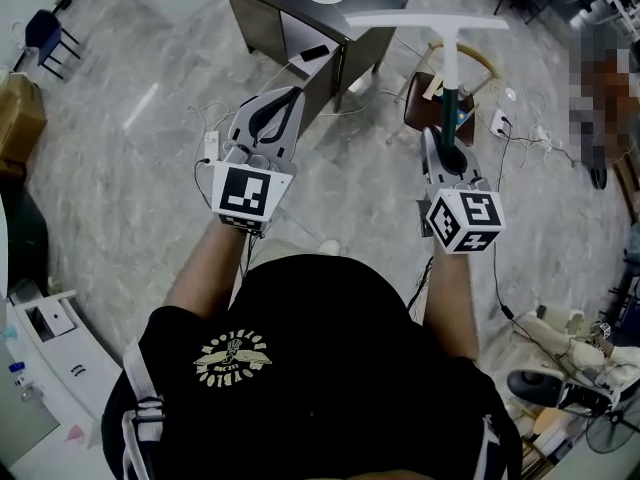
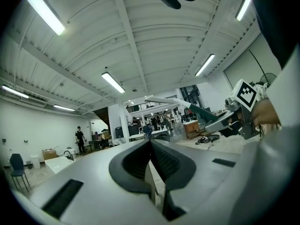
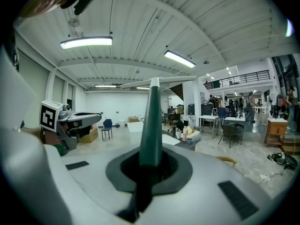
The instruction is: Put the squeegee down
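Clamping squeegee, right fingers closed tight

The grey marbled floor carries a dark worktop at the far middle, a blue chair far left, a brown box at left, and white cables with a power strip at right.

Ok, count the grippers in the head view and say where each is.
2. The left gripper is left of centre, shut and empty; the right gripper is right of centre, shut on the squeegee.
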Available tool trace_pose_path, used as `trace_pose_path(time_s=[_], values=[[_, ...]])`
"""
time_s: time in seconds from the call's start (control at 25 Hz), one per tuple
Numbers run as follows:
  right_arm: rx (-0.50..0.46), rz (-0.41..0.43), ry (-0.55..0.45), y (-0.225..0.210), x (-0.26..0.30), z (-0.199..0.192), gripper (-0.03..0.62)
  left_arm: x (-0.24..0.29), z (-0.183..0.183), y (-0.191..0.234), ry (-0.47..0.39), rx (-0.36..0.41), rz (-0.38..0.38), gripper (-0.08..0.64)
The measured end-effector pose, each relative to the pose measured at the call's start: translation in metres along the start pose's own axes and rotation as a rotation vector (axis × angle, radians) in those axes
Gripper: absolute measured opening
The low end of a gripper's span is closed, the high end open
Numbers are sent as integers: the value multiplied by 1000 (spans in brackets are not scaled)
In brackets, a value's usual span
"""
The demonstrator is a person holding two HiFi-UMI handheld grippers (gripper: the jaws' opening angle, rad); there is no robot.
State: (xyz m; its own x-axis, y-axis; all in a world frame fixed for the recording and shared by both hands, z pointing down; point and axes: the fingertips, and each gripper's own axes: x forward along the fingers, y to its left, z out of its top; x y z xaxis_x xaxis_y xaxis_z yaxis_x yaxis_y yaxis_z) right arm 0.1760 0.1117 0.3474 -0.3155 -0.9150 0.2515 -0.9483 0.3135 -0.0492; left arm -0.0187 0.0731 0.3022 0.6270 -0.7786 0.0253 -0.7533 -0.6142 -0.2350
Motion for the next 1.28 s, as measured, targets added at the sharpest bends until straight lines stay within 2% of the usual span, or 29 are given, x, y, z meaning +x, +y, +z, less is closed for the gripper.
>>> trace_pose_path(time_s=[0.28,0.56,0.84,1.12,1.28], values=[[8,51,10,-7,19,-2,29,9,-8,4,24,97,56,23],[11,82,19,-1,48,-5,29,21,-13,19,14,146,65,24],[18,68,30,-14,97,-1,29,63,-32,51,30,138,42,25],[13,48,57,-39,168,11,29,130,-54,94,49,123,6,23],[14,49,59,-54,186,24,29,158,-48,104,56,137,-2,25]])
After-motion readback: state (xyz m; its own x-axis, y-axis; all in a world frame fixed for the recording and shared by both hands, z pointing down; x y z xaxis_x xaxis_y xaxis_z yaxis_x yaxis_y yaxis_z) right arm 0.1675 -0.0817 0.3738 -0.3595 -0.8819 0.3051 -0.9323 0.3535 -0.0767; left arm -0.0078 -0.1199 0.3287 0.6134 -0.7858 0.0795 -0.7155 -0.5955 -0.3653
